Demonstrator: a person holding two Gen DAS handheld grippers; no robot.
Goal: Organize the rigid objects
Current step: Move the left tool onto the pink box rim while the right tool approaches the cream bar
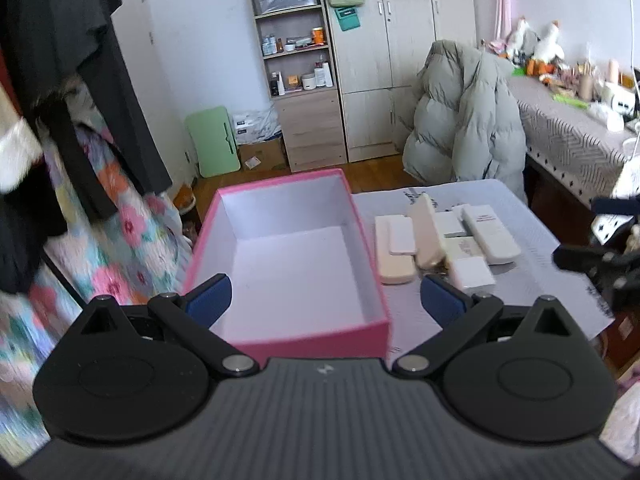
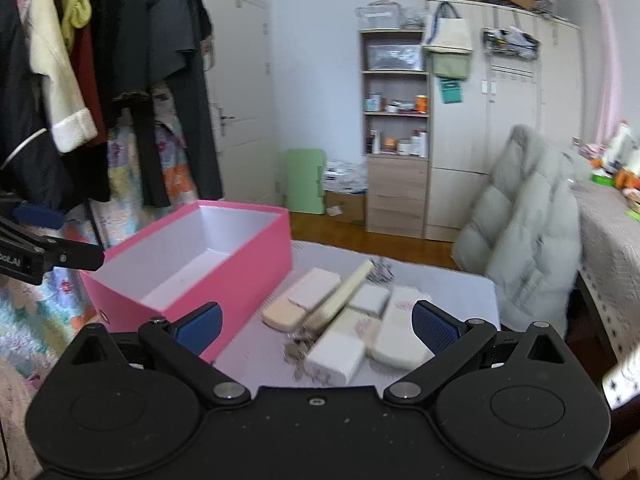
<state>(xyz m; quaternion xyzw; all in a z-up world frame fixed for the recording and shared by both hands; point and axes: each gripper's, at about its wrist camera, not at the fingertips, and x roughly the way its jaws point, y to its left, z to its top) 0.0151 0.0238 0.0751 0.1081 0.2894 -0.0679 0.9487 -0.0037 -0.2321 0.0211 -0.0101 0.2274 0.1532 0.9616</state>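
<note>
Both the left hand-held gripper (image 1: 324,300) and the right hand-held gripper (image 2: 316,322) hover empty with jaws spread wide, likely ready to lift the pale boxes (image 2: 352,320) clustered mid-counter (image 1: 540,240) into the empty pink box (image 1: 288,256) just beside them at its left edge.

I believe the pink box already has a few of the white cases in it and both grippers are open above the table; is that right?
Not quite. The pink box is empty: the left wrist view shows only its bare white floor. The white cases lie beside it on the table. Both the left gripper and the right gripper are open.
</note>
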